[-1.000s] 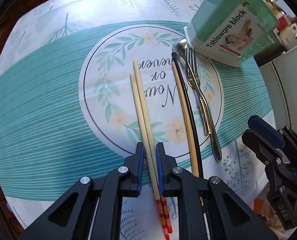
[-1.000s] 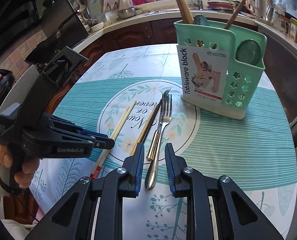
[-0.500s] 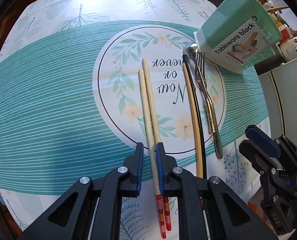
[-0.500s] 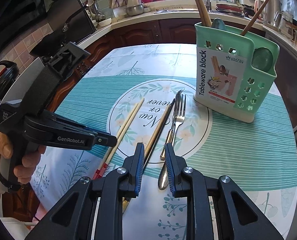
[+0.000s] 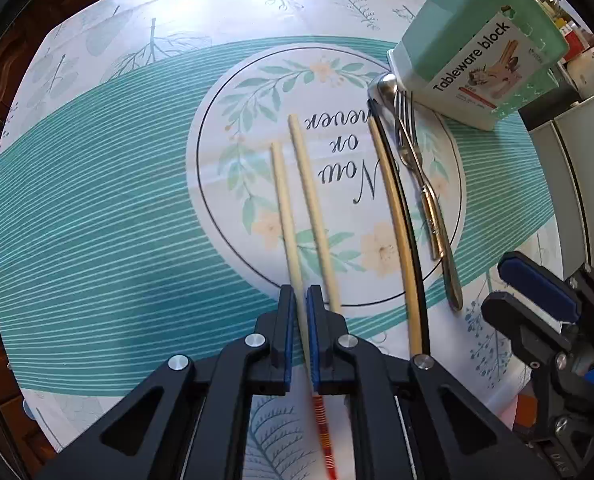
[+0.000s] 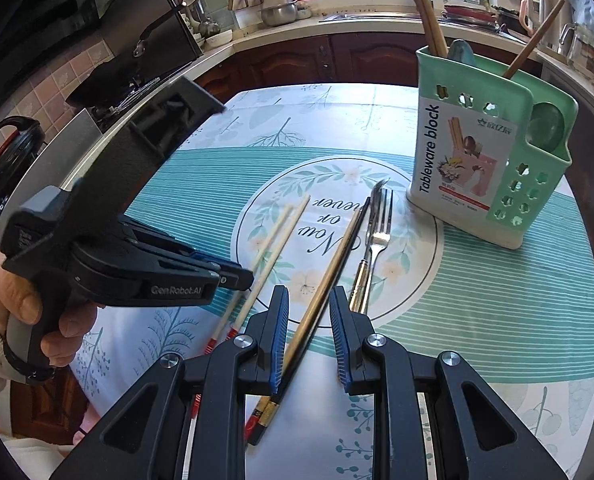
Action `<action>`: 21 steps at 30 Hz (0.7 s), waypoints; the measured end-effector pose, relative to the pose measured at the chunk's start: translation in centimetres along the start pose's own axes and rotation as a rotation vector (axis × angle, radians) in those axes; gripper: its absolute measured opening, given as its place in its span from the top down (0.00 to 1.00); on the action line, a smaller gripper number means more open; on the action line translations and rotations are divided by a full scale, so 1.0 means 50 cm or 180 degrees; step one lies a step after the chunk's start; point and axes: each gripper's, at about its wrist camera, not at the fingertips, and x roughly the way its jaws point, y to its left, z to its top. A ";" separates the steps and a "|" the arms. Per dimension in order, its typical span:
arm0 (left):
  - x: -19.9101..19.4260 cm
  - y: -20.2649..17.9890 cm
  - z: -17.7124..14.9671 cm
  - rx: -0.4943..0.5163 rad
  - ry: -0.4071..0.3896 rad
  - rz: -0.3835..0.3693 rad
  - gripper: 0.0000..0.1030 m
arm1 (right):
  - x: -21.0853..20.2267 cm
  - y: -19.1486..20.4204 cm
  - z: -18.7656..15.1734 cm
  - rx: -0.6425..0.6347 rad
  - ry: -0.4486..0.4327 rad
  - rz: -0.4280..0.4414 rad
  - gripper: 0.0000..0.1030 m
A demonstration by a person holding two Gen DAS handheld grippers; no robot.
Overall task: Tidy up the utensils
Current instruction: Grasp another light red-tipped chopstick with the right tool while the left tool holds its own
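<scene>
Two pale chopsticks with red-striped ends lie on the round tablecloth. My left gripper is shut on the left pale chopstick; the other pale chopstick lies beside it. A tan and a black chopstick lie together, with a fork and a spoon to their right. My right gripper is open, its fingers on either side of the tan and black pair. The green utensil holder stands at the back right, labelled "Tableware block".
The holder holds wooden utensils and a green spoon. Behind the table runs a kitchen counter with bowls and bottles. A dark stove is at the left. The table's near edge is close under both grippers.
My left gripper has closed on one pale chopstick and shifted it, so the two pale sticks now lie apart. My right gripper moved left, from over the fork to over the tan and black pair.
</scene>
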 end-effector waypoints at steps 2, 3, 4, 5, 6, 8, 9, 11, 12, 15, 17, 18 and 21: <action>-0.001 0.004 -0.002 0.0022 0.0047 -0.0003 0.97 | 0.002 0.005 0.008 -0.0002 0.0052 0.0060 0.79; -0.001 0.005 -0.004 0.0037 0.0064 -0.0001 0.97 | 0.005 0.007 0.013 0.0007 0.0092 0.0097 0.79; -0.002 0.009 -0.006 0.0045 0.0083 0.0005 0.97 | 0.009 0.009 0.018 0.0026 0.0137 0.0149 0.79; -0.002 0.012 -0.009 0.0051 0.0100 0.0022 0.96 | 0.016 0.011 0.025 0.0065 0.0205 0.0226 0.79; -0.002 0.017 -0.012 0.0073 0.0121 0.0051 0.96 | 0.025 0.013 0.032 0.0119 0.0287 0.0298 0.79; -0.003 0.026 -0.016 0.0106 0.0180 0.0110 0.95 | 0.046 0.017 0.048 0.0226 0.0469 0.0385 0.79; -0.004 0.032 -0.019 0.0129 0.0219 0.0126 0.95 | 0.058 0.018 0.055 0.0289 0.0548 0.0385 0.79; -0.008 0.049 -0.030 0.0144 0.0285 0.0188 0.95 | 0.089 0.018 0.072 0.0471 0.0750 0.0392 0.79; -0.010 0.057 -0.035 0.0146 0.0321 0.0218 0.95 | 0.106 0.017 0.081 0.0583 0.0857 0.0398 0.79; -0.014 0.086 -0.047 0.0118 0.0413 0.0313 0.95 | 0.155 0.021 0.102 0.0782 0.1104 0.0275 0.79; -0.017 0.096 -0.055 0.0134 0.0440 0.0394 0.95 | 0.181 0.025 0.112 0.0812 0.1183 0.0169 0.79; -0.018 0.100 -0.059 0.0146 0.0446 0.0421 0.95 | 0.191 0.029 0.116 0.0829 0.1221 0.0115 0.79; -0.020 0.111 -0.068 0.0143 0.0461 0.0441 0.95 | 0.216 0.044 0.126 0.0857 0.1307 -0.0039 0.79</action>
